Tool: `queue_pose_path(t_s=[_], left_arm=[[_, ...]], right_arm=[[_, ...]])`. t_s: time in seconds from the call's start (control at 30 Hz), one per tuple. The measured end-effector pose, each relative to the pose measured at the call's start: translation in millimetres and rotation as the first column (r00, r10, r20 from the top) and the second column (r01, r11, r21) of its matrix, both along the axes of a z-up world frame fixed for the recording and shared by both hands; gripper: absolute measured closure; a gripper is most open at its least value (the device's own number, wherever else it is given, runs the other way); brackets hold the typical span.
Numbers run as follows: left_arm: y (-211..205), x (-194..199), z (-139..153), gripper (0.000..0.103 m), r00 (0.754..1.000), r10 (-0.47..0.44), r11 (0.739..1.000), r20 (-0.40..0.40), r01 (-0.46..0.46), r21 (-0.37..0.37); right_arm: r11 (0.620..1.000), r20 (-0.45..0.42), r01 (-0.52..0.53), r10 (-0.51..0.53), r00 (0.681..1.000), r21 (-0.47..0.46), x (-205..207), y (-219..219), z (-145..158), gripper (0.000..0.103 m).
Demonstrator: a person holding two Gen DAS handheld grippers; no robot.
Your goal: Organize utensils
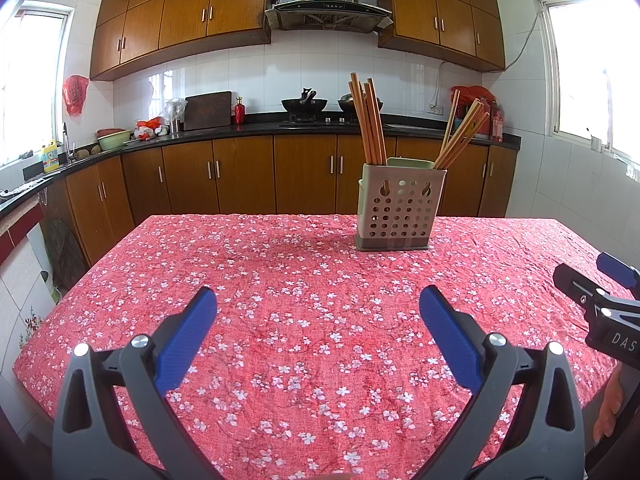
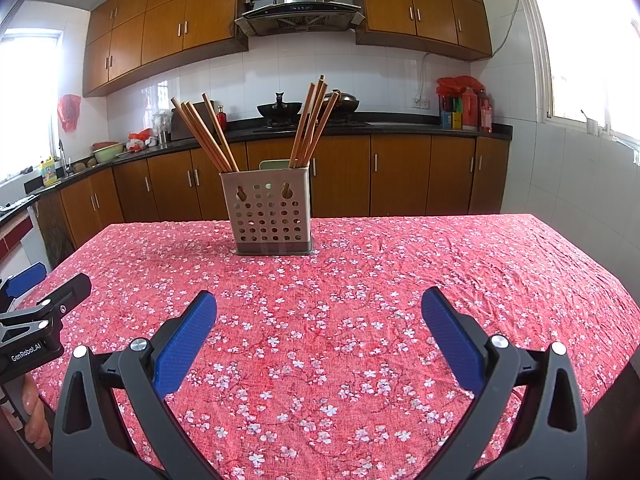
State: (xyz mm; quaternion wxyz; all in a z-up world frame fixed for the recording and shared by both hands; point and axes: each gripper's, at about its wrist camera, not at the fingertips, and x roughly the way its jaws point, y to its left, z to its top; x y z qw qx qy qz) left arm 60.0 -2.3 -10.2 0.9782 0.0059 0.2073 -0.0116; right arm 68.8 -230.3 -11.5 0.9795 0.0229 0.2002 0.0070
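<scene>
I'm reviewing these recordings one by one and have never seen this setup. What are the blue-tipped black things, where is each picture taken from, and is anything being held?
There is no robot here. A person holds a two-finger tool in each hand, and a wide-angle camera on each tool looks forward along its fingers. One picture comes from the left hand-held gripper, the other from the right hand-held gripper. The blue parts are the finger pads. Each camera also catches the other tool at the picture's edge.

Both stand wide open above the table and hold nothing. On the red flowered tablecloth stands a perforated utensil holder with two bunches of wooden chopsticks leaning out of it. Behind is a kitchen counter with cabinets.
</scene>
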Motion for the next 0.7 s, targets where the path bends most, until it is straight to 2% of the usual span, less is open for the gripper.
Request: queue_pose_path(t_s=[0.7], left_arm=[[-0.8,1.5,0.5,0.004,1.000,-0.005,1.000,-0.002,0.005,0.003]], right_arm=[[1.000,-0.003,0.003,-0.003,1.000,0.005,0.9,0.6,1.8,0.002]])
